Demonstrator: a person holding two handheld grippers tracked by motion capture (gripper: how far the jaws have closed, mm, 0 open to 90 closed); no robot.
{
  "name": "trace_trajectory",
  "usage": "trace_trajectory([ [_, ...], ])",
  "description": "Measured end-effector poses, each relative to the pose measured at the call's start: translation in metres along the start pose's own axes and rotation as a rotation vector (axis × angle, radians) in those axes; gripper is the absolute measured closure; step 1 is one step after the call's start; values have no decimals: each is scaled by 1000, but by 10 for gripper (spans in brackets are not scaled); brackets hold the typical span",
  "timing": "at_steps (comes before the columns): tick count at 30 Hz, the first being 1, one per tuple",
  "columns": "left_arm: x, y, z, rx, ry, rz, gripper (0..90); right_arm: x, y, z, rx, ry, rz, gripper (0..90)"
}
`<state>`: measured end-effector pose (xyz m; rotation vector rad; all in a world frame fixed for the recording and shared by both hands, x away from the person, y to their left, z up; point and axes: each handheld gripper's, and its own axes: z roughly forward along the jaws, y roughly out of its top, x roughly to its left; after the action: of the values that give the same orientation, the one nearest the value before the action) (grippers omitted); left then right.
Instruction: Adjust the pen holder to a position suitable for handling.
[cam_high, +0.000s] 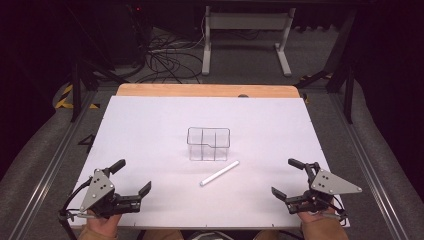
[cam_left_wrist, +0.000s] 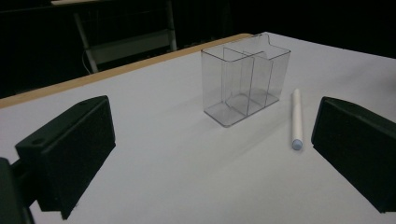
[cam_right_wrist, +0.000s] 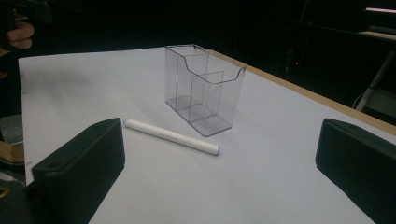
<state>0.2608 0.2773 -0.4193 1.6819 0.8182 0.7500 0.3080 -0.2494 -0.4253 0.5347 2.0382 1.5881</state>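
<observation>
At the lower left of the high view, the left gripper (cam_high: 134, 176) rests with jaws spread wide, holding nothing; at lower right the right gripper (cam_high: 287, 176) likewise gapes empty. Between them, near frame centre, the white pen (cam_high: 219, 173) lies flat just below the clear organizer (cam_high: 208, 144) on the table (cam_high: 150, 120).

A lab or test room for recording, dim all around, is showing here. A white board on a wooden worktop (cam_high: 200, 90) is sitting between long grey metal rails (cam_high: 47, 165) running along the floor at left and right. Beyond the far edge, tangled black cables (cam_high: 165, 62) are lying on grey carpet beside the white metal legs of a desk frame (cam_high: 245, 37).
</observation>
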Motion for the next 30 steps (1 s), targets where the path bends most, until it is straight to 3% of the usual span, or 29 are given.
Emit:
trace_trajectory([
  [17, -2, 8, 0, 10, -27, -19, 3, 1, 0, 0, -4, 13, 13, 17],
  [20, -2, 9, -1, 6, -32, -8, 3, 1, 0, 0, -6, 9, 9, 17],
  [25, -4, 14, 1, 38, -31, 2, 11, 1, -1, 0, -4, 12, 13, 17],
  [30, -8, 20, 6, 53, -67, -4, 16, 1, -2, 0, 1, 13, 13, 18],
])
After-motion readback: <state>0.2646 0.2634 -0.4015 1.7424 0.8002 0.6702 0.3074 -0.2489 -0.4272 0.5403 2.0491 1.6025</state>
